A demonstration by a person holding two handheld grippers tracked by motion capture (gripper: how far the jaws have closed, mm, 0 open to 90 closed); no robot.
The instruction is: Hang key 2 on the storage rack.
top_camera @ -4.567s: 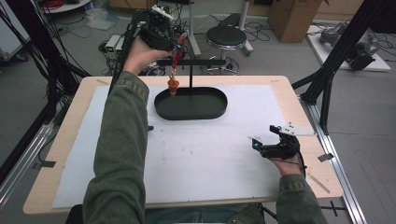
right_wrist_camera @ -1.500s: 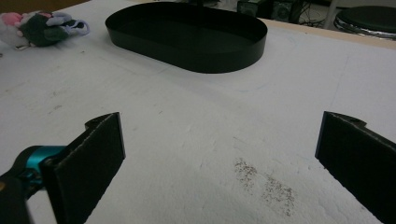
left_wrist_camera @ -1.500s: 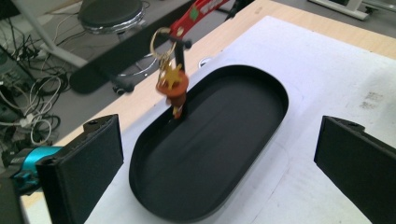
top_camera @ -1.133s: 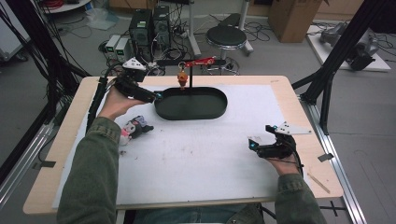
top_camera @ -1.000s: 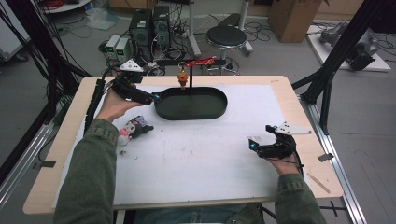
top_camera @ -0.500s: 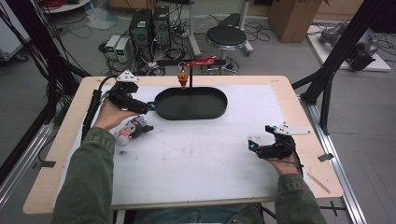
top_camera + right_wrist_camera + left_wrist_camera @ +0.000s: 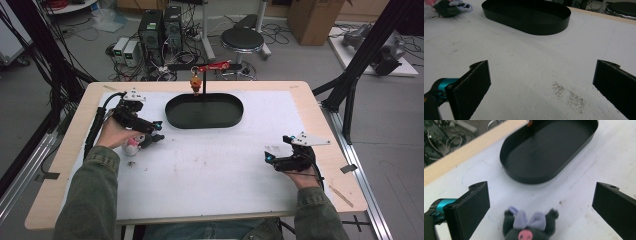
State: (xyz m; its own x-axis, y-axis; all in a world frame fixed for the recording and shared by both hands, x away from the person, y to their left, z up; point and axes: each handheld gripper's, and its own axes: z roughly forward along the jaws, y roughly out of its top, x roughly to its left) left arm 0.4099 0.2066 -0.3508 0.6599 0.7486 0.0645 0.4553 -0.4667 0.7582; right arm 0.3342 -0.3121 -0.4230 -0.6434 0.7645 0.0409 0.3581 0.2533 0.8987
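A small dark plush toy (image 7: 529, 226) with a lilac bow and a pink spot lies on the white mat, left of the black oval tray (image 7: 204, 111). My left gripper (image 7: 150, 131) hovers over the plush toy (image 7: 137, 144), jaws open wide with the toy low between them. The tray (image 7: 549, 152) lies just beyond it. A small orange figure (image 7: 195, 85) hangs from the red arm of a black stand (image 7: 215, 66) at the tray's far rim. My right gripper (image 7: 272, 157) rests open on the mat at the right, nothing between its jaws. Far off I see the tray (image 7: 529, 17) and the toy (image 7: 447, 8).
The white mat (image 7: 210, 165) covers most of the wooden table (image 7: 320, 130). A stool (image 7: 242, 37), computer boxes (image 7: 160, 25) and cables stand on the floor beyond the far edge. Black frame posts (image 7: 360, 65) rise at the right.
My left gripper came back from the stand, where it was near the orange figure, and dropped toward me onto the plush toy. The right gripper stayed put.
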